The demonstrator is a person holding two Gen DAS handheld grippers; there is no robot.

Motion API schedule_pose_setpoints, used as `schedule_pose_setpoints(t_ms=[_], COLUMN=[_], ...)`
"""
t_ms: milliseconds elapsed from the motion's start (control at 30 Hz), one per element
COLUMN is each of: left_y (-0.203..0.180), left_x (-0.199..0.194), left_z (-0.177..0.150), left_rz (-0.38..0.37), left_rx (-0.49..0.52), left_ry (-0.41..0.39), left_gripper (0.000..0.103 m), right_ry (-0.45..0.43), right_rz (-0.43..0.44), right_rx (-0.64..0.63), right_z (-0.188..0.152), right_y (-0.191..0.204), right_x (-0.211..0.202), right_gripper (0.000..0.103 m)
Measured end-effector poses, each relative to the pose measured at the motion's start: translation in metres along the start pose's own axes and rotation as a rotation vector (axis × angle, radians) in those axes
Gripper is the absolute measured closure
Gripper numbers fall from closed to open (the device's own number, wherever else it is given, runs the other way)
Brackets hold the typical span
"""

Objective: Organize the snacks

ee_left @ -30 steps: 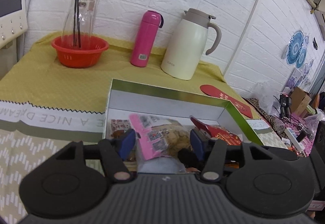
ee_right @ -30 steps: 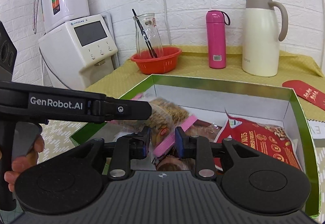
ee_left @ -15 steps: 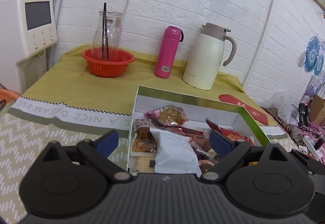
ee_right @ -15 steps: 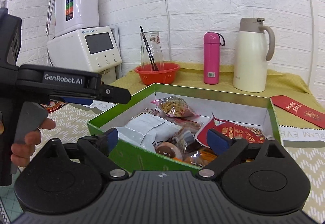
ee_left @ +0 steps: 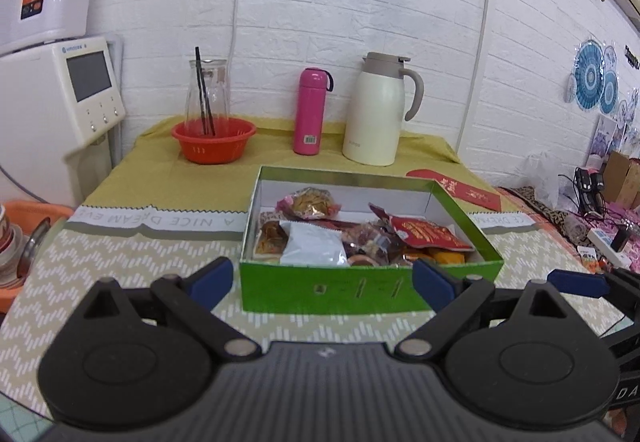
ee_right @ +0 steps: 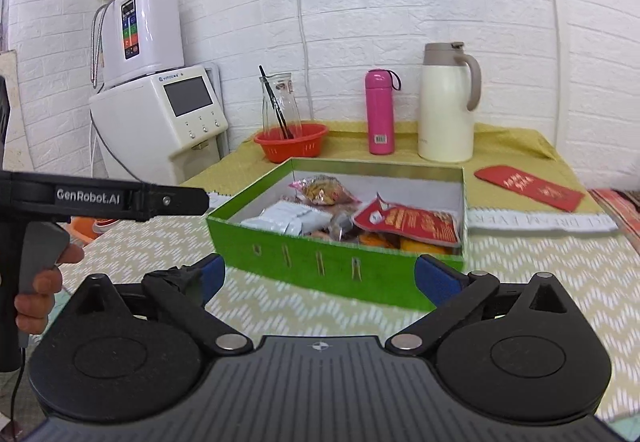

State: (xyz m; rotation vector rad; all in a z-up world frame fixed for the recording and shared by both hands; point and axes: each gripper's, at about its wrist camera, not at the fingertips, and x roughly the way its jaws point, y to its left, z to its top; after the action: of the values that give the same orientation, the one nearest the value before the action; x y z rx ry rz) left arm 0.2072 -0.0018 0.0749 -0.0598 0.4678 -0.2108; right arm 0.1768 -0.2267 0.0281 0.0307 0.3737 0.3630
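With both the left tool [ee_left: 323, 284] and right tool [ee_right: 320, 278] spread apart and empty, the snacks [ee_left: 352, 234] sit heaped in the green box [ee_left: 360, 288] on the tabletop [ee_left: 120, 258], where a careless reach could spill them.

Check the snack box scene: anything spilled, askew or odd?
Nothing spilled. The snacks lie jumbled inside the green box, none over its rim. The one stray item is a red envelope lying flat on the cloth beside the box. Both grippers are open and empty.
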Motion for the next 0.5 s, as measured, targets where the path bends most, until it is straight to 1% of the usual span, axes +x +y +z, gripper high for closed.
schedule_pose_setpoints(t_ms=[133, 267, 367, 500], left_y=[-0.01, -0.022, -0.03, -0.039], left_x=[-0.02, -0.036, -0.047, -0.058], left_z=[-0.019, -0.036, -0.047, -0.06], left_rz=[0.024, 0.047, 0.049, 0.06], left_rx=[0.014, 0.038, 0.061, 0.073], left_ry=[0.039, 0.055, 0.067, 0.082], left_gripper=[0.009, 0.01, 0.009, 0.009], right_ry=[0.055, 0.064, 0.054, 0.037], right_rz=[-0.057, -0.092, -0.121, -0.109], right_rx=[0.023, 0.008, -0.018, -0.022], right_z=[-0.015, -0.031, -0.039, -0.047], right_y=[0.001, 0.002, 0.004, 0.007], right_x=[-0.022, -0.042, -0.057, -0.074], right_gripper=[0.0, 0.0, 0.0, 0.0])
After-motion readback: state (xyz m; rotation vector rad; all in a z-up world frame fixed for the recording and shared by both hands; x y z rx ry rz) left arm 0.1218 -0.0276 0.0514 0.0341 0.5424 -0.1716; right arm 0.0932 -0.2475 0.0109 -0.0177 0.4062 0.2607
